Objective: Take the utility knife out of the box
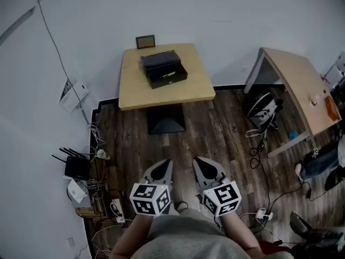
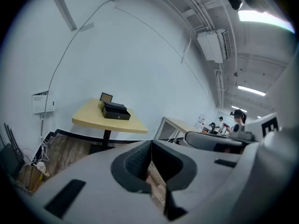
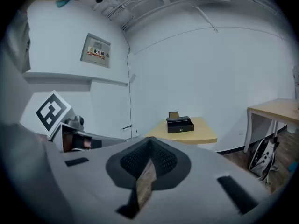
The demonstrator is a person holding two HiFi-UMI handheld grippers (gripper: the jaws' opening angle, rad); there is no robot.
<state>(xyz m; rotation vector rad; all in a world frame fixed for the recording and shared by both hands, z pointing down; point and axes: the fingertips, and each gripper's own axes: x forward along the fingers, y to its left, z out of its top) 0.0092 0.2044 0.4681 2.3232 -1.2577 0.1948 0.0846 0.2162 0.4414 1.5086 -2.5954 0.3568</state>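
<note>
- Head view: left gripper [image 1: 164, 165] and right gripper [image 1: 200, 162] are held side by side close to the person, above the dark wood floor [image 1: 215, 134].
- Both have their jaws closed together with nothing between them.
- Far ahead, a black box [image 1: 163, 68] sits on a small table [image 1: 161, 93] against the wall; the utility knife cannot be seen.

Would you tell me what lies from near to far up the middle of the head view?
Left gripper and right gripper side by side, table base, black box, small frame.
</note>
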